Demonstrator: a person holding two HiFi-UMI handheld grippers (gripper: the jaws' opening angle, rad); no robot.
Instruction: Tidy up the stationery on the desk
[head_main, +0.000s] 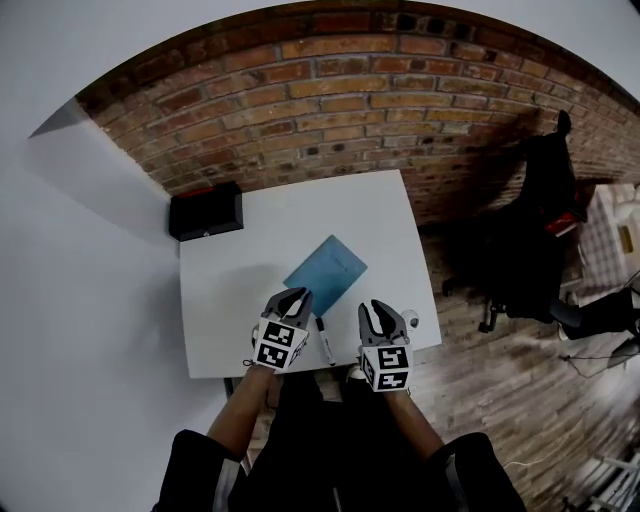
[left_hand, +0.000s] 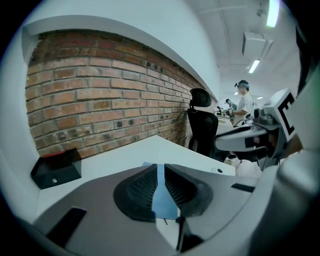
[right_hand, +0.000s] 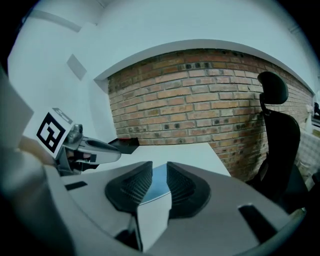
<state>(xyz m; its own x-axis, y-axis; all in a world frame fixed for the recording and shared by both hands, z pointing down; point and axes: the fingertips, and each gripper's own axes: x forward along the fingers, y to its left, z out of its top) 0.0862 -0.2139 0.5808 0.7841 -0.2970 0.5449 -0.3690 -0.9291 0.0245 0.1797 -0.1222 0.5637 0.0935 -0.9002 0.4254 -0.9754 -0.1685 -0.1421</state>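
A blue notebook (head_main: 325, 272) lies slanted in the middle of the white desk (head_main: 250, 250). A black pen (head_main: 324, 340) rests near the front edge, between my two grippers. A small white round item (head_main: 411, 318) sits at the front right corner. My left gripper (head_main: 292, 298) hovers over the front edge, just left of the pen. Its jaws stand a narrow gap apart with nothing between them, and the notebook (left_hand: 159, 172) shows through the gap. My right gripper (head_main: 377, 312) is right of the pen, also a narrow gap apart and empty, facing the notebook (right_hand: 159, 177).
A black box (head_main: 205, 211) stands at the desk's far left corner against the brick wall (head_main: 330, 90). A black office chair (head_main: 535, 230) is off the desk's right side. A person (left_hand: 244, 102) stands far off in the room behind.
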